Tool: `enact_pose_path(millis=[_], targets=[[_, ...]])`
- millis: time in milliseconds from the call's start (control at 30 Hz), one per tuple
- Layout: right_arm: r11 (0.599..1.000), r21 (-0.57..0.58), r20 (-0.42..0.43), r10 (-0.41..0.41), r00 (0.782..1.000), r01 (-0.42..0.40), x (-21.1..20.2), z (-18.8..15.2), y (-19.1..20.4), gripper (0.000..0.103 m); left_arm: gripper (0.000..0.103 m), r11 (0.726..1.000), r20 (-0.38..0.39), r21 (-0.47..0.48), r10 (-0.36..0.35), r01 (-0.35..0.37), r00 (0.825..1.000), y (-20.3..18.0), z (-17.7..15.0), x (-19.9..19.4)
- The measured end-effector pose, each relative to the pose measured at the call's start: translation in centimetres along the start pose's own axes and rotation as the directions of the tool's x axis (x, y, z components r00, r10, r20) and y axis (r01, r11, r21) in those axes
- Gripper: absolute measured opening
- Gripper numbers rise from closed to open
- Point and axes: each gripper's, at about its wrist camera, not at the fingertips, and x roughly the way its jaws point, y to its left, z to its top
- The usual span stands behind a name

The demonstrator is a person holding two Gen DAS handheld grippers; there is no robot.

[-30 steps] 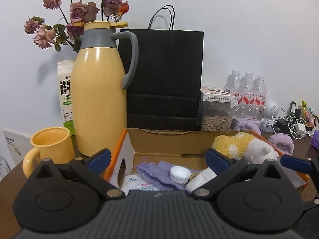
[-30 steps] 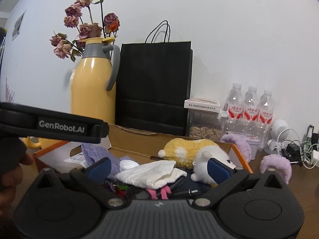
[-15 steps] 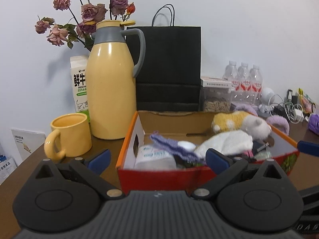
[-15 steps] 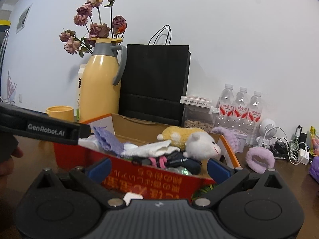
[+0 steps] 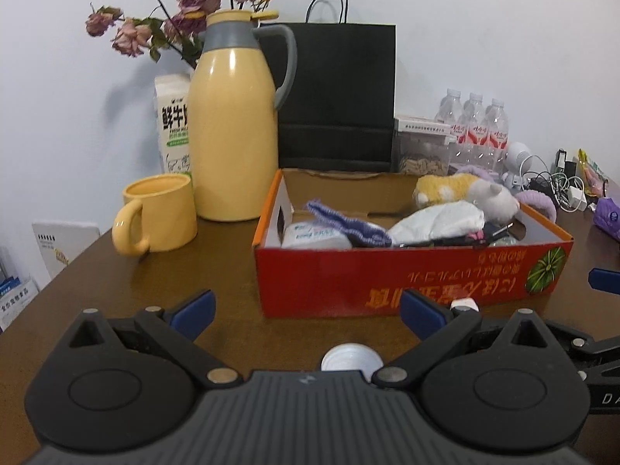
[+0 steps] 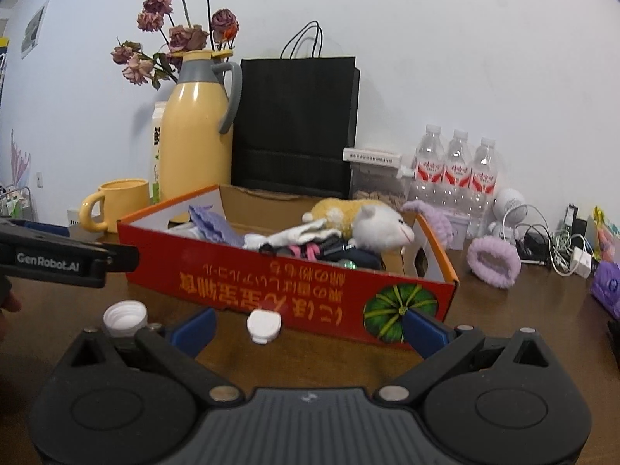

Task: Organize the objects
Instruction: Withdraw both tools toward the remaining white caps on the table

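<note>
A red cardboard box (image 5: pixel 407 275) sits on the brown table, also in the right wrist view (image 6: pixel 294 286). It holds a plush toy (image 5: pixel 465 193), a white cloth (image 5: pixel 438 221), a purple knit cloth (image 5: pixel 345 221) and a tissue pack (image 5: pixel 310 234). Two white caps lie in front of the box: one (image 6: pixel 264 325) between my right fingers, another (image 6: pixel 124 316) to its left, which also shows in the left wrist view (image 5: pixel 350 356). My left gripper (image 5: pixel 306 312) and right gripper (image 6: pixel 308 325) are open and empty, both short of the box's front wall.
A yellow thermos (image 5: pixel 232 124), yellow mug (image 5: pixel 159 213), milk carton (image 5: pixel 172 124), dried roses and a black paper bag (image 5: pixel 337 97) stand behind the box. Water bottles (image 6: pixel 457 170), a seed jar, purple fuzzy bands (image 6: pixel 492 261) and cables (image 6: pixel 558 244) fill the right side.
Both grippers have pulled back and down from over the box to table level in front of it. The two white caps have come into view on the table.
</note>
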Motion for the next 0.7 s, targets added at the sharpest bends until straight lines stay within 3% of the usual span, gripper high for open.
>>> enact_pose_path(millis=[400,700], targets=[[0.999,0.019,-0.110,0.029,0.993,-0.027,0.8,-0.7,0.2,0.103,0.103,1.000,-0.033,-0.004,0.006,-0.006,0.999,0.3,-0.5,-0.2],[0.997,0.068,-0.246,0.059,0.967,-0.044,2.9,-1.2,0.0,0.103,0.103,1.000,-0.041,-0.011,0.006,-0.006,0.999,0.5,-0.4,-0.3]])
